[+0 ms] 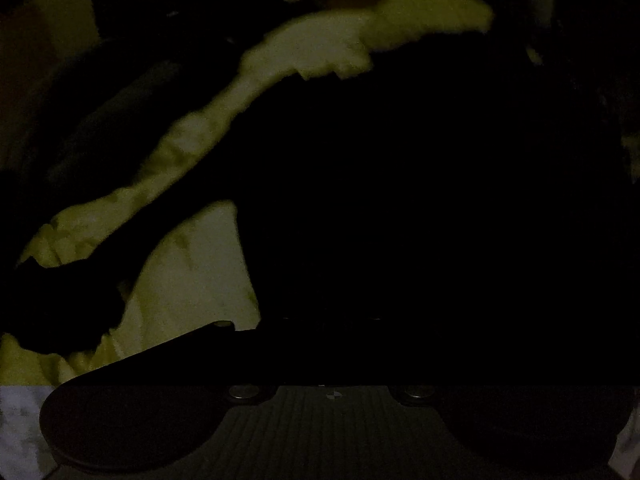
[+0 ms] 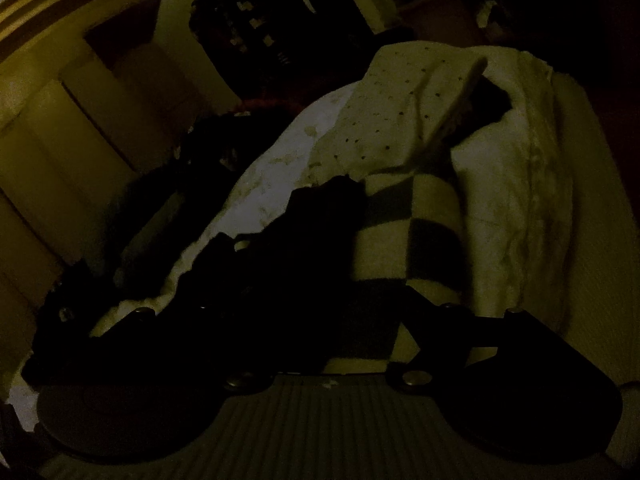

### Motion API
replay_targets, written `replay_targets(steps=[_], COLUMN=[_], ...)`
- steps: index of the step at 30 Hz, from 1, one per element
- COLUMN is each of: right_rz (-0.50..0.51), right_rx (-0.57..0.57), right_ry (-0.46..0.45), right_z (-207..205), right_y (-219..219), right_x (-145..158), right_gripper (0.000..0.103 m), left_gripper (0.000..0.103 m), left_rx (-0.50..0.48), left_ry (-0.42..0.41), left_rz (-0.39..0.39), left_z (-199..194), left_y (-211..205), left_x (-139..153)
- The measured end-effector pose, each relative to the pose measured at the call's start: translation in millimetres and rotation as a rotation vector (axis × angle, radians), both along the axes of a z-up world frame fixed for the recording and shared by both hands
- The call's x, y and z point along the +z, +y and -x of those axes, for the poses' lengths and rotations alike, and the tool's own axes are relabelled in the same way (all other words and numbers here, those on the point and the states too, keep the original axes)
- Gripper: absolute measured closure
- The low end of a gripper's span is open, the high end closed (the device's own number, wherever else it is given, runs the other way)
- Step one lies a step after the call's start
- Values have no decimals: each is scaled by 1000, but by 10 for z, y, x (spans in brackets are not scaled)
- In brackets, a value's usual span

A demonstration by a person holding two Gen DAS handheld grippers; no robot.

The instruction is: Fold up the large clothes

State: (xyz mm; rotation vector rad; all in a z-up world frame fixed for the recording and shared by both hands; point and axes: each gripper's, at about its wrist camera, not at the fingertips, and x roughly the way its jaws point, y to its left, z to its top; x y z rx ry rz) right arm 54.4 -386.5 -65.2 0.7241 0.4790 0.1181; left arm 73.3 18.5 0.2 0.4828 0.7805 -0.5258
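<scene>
The scene is very dark. In the left wrist view a large black garment (image 1: 420, 208) fills the middle and right and covers my left gripper's fingers; only the gripper's base shows, so the jaws cannot be read. In the right wrist view a black garment (image 2: 312, 248) drapes over my right gripper (image 2: 324, 320) and hides its fingertips. Beside it lie a black-and-white checked cloth (image 2: 404, 236) and a white cloth with small dark dots (image 2: 400, 120), on a pale sheet (image 2: 504, 200).
A pale bed surface (image 1: 192, 264) shows at left in the left wrist view. In the right wrist view, pale furniture panels (image 2: 80, 120) stand at the left and a dark patterned object (image 2: 248, 36) sits at the top.
</scene>
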Motion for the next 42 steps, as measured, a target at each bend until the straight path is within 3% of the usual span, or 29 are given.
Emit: replay_targets(steps=[3,10,13,18,21,23,27,30,31,32,34,37,40,42], right_rz=[-6,14,2,1,11,34,77,95,101,111,133,166,155,143], right_rx=[3,20,17,24,36,53,69,82,83,85,84,73,72,77], right_ry=[-8,-11,-12,-10,-19,-32,-34,-33,-34,-37,-43,-57,-48,-34], right_z=[-21,3,9,8,8,5,-2,-6,-2,2,7,28,12,-14], right_y=[17,85,80,78,82,120,203,246,254,267,290,301,280,276], right_x=[30,45,40,48,76,107,135,140,142,151,173,206,179,149], right_gripper=[28,28,28,27,27,27,25,25,25,25,25,24,24,24], left_gripper=[42,42,42,42,40,29,28,26,47,59,61,61,62,61], left_rx=[49,13,38,73,71,46,36,50,53,58,76,89,20,-35], left_ry=[-12,24,-12,-82,-67,-12,-20,3,15,25,-3,-154,-306,-263], left_rz=[47,6,-28,8,-7,-12,-46,-25,-16,-2,55,75,119,124], left_z=[-172,-270,-280,-324,-379,-425,-390,-413,-423,-435,-418,-334,-114,14], left_y=[-11,-131,-158,-129,-113,-113,-162,-150,-146,-135,-74,19,83,72], left_x=[51,-234,-291,-206,-235,-311,-395,-398,-383,-346,-162,300,719,751])
